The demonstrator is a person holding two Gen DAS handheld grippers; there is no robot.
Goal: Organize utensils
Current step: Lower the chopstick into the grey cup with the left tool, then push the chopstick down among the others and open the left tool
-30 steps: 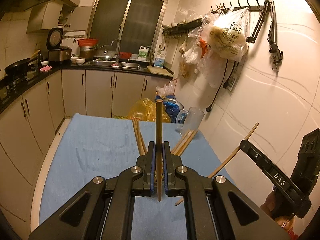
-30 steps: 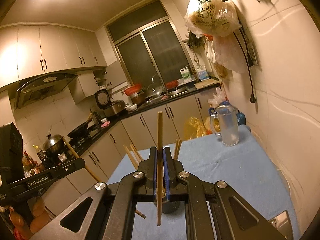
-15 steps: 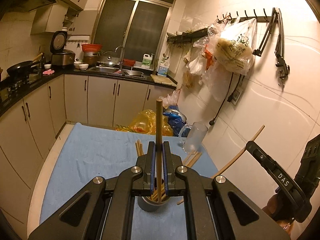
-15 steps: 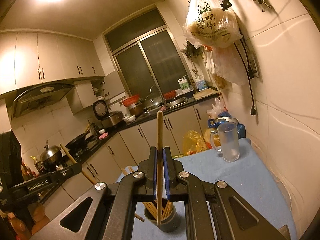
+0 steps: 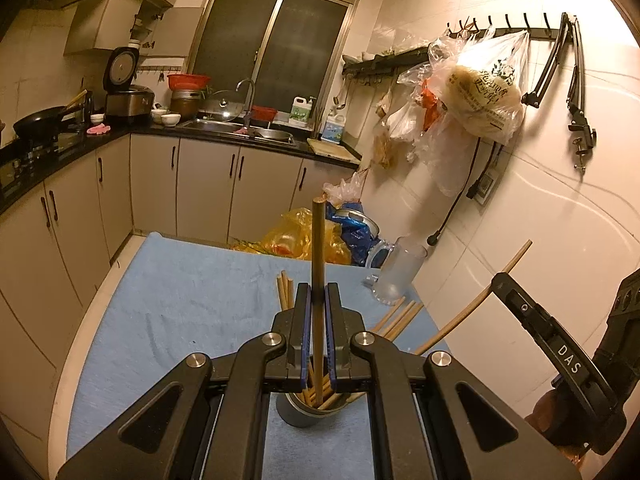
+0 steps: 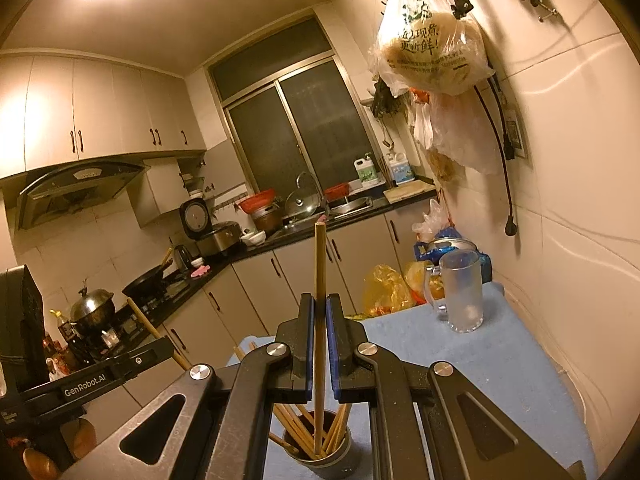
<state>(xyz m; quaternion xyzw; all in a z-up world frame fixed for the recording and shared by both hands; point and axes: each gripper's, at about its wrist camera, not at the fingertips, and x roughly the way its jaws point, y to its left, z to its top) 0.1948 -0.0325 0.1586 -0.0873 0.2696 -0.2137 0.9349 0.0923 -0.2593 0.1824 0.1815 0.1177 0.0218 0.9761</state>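
My left gripper (image 5: 317, 300) is shut on one upright wooden chopstick (image 5: 318, 256), its lower tip inside the grey holder cup (image 5: 304, 414), which holds several chopsticks. My right gripper (image 6: 319, 308) is shut on another upright chopstick (image 6: 319, 264), its lower end inside the same cup (image 6: 320, 460). Both grippers hover right above the cup on the blue cloth table (image 5: 192, 292). The right gripper also shows at the right edge of the left wrist view (image 5: 560, 356), and the left gripper at the left edge of the right wrist view (image 6: 88, 376).
A frosted glass mug (image 6: 460, 292) stands at the table's far right corner near the white wall. Plastic bags (image 5: 308, 236) lie beyond the table's far edge. Kitchen cabinets and counter (image 5: 100, 168) run along the left and back.
Both grippers have risen and tilted with their chopsticks, so the holder cup has come into view beneath them. Each chopstick's lower end now sits inside the cup.
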